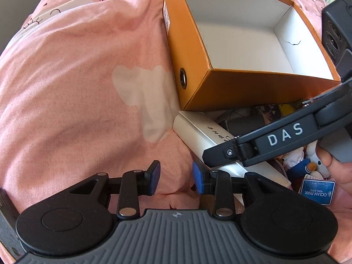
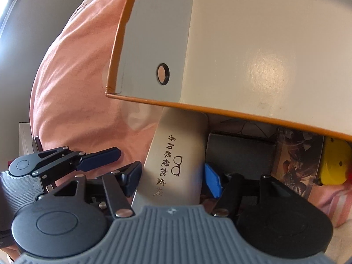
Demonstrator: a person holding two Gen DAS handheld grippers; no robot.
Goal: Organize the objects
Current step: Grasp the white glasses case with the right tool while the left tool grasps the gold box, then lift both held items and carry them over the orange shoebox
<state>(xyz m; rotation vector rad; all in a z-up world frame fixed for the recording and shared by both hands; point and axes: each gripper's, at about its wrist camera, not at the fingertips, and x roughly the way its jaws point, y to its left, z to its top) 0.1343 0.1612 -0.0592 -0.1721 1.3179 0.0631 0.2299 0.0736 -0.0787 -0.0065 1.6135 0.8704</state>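
An open orange box (image 1: pixel 239 88) with a white inside lies on a pink bedsheet; it also fills the top of the right wrist view (image 2: pixel 242 44). A silver glasses case (image 2: pixel 173 160) with black writing lies just in front of the box, between the fingers of my right gripper (image 2: pixel 173 180), whose blue pads stand at its two sides. In the left wrist view the case (image 1: pixel 198 132) lies under the right gripper's body. My left gripper (image 1: pixel 176 177) is open and empty over the sheet, left of the case; it also shows in the right wrist view (image 2: pixel 99 156).
Beside the case lie a dark box (image 2: pixel 239 154), a picture card (image 2: pixel 297 160) and a yellow object (image 2: pixel 334 162). A small white plush toy (image 1: pixel 308 160) and a blue Ocean Park tag (image 1: pixel 316 191) lie at the right. The pink bedsheet (image 1: pixel 77 88) spreads to the left.
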